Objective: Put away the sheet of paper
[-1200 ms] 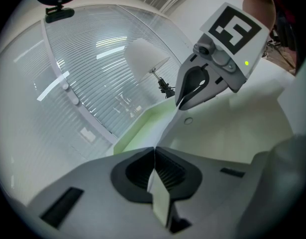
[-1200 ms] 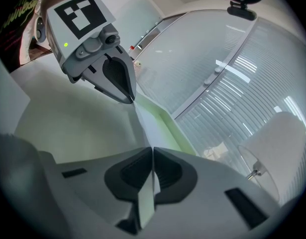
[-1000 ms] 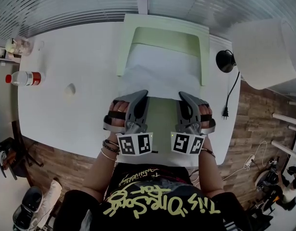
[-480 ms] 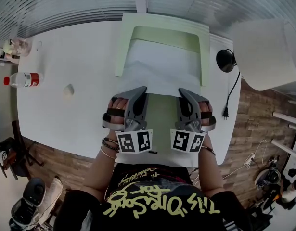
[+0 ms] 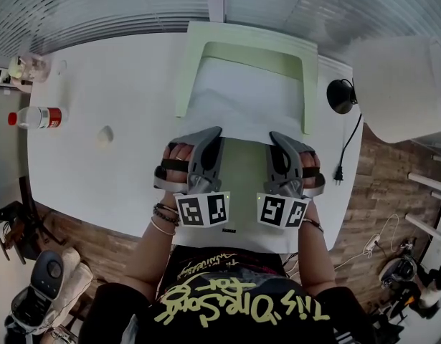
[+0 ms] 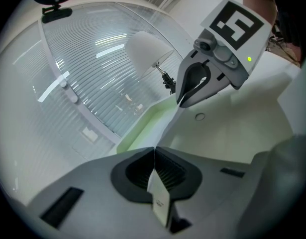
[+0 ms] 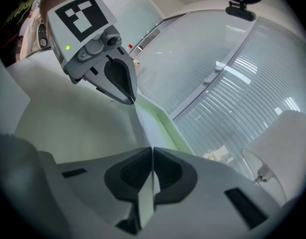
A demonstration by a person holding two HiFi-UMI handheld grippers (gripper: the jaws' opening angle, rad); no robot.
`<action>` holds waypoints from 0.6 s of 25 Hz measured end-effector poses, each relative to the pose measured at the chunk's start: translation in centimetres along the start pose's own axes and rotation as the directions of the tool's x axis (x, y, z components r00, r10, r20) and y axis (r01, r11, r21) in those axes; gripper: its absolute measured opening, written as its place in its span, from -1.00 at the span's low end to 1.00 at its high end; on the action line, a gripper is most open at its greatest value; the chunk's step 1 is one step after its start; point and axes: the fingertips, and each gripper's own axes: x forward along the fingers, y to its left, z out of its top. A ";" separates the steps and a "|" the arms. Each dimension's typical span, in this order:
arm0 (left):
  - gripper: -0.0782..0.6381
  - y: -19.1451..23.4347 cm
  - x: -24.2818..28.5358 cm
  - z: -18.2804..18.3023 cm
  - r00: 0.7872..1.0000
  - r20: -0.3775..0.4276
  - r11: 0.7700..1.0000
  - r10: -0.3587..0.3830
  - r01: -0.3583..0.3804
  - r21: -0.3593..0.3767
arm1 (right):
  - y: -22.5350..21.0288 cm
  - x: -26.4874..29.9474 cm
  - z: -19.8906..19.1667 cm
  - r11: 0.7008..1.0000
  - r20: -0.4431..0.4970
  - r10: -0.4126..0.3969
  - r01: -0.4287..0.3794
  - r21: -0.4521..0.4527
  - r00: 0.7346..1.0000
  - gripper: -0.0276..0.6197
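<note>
1. In the left gripper view we see the left gripper (image 6: 153,151) with its fingers (image 6: 130,171) clenched on the near edge of the thin white sheet of paper (image 6: 160,203). The sheet passes edge-on between the ribbed black pads.
2. In the right gripper view the right gripper (image 7: 152,153) has its fingers (image 7: 170,176) clamped on that same edge, and the paper shows as a narrow strip between them.
3. In each gripper view we see the other gripper across the taut edge, so the two pinch the sheet near its two near corners.
4. From the head view, the person's left hand (image 5: 174,165) and right hand (image 5: 307,168) hold the grippers side by side, both pointing away from the body.
5. The sheet runs from the fingers away into the pale green rectangular tray (image 5: 183,77), and its far part lies inside the tray's raised rim.
6. The tray rests on the white worktop (image 5: 112,170).
7. A clear plastic bottle with a red label (image 5: 35,116) lies at the worktop's left edge, well apart from the tray.
8. A round black object with a black cable (image 5: 340,96) sits just right of the tray.
</note>
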 end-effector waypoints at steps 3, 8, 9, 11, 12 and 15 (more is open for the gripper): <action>-0.76 0.1 0.3 0.1 1.000 0.002 1.000 0.003 -0.003 0.001 | -0.3 0.1 -0.1 1.000 0.002 -0.004 0.004 -0.002 1.000 -0.89; -0.76 0.1 1.0 0.3 1.000 -0.002 1.000 0.004 -0.004 0.005 | -0.8 0.4 -0.5 1.000 0.001 -0.011 0.011 -0.004 1.000 -0.89; -0.76 0.1 1.1 0.3 1.000 -0.004 1.000 0.004 -0.004 0.006 | -0.9 0.5 -0.5 1.000 0.002 -0.011 0.011 -0.006 1.000 -0.89; -0.76 0.1 1.1 0.5 1.000 -0.005 1.000 0.006 -0.006 0.008 | -0.9 0.5 -0.6 1.000 0.003 -0.009 0.010 -0.007 1.000 -0.89; -0.76 0.1 1.2 0.5 1.000 -0.004 1.000 0.007 -0.007 0.009 | -1.0 0.5 -0.7 1.000 0.003 -0.010 0.010 -0.007 1.000 -0.89; -0.76 0.3 1.3 0.6 1.000 -0.002 1.000 0.009 -0.009 0.012 | -1.0 0.7 -0.7 1.000 0.004 -0.011 0.011 -0.008 1.000 -0.89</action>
